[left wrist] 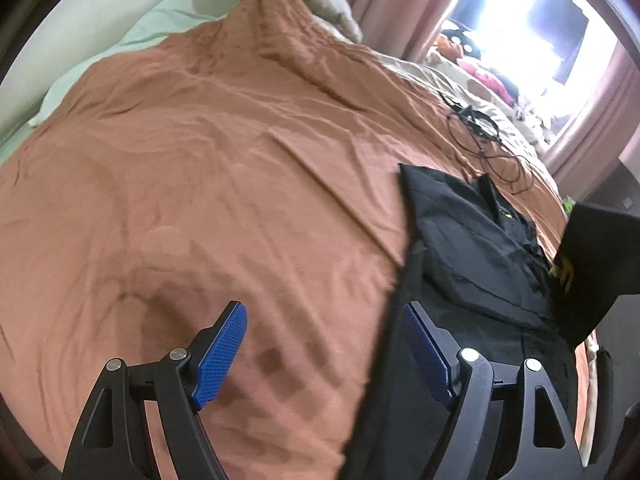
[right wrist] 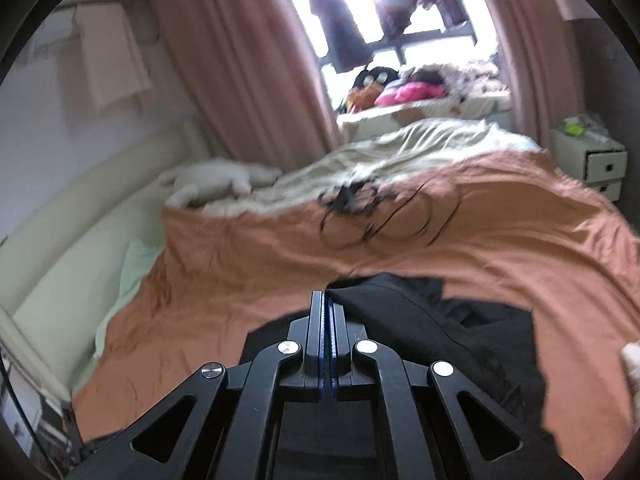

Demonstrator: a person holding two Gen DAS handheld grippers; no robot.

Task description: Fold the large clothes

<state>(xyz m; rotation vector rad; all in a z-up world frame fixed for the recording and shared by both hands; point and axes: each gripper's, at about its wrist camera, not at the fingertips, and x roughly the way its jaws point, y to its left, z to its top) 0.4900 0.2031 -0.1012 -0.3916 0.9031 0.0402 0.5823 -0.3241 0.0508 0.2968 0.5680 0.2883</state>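
Blue-padded fingers of the left gripper stood wide apart with nothing between them, above the rust-orange bedspread. Its right-hand finger overlapped the edge of the black garment, which lay on the bedspread beside and beyond that finger. The garment looked dark and matte, partly folded into flat layers with a straight left edge and a crisp upper corner; a placket or collar ran along its far side. One flap of it was lifted off the bed at the right, showing a small yellow mark (its detail too blurred to read).

From the right wrist view, the right gripper had its fingers pressed together, and a fold of the black garment met their tips; the cloth appeared pinched there, draping down to the right of the fingers in rumpled folds over the bedspread.

Beyond both pairs of fingers lay a tangle of thin black cable on the bedspread, then pale bedding, pink curtains and a bright window.
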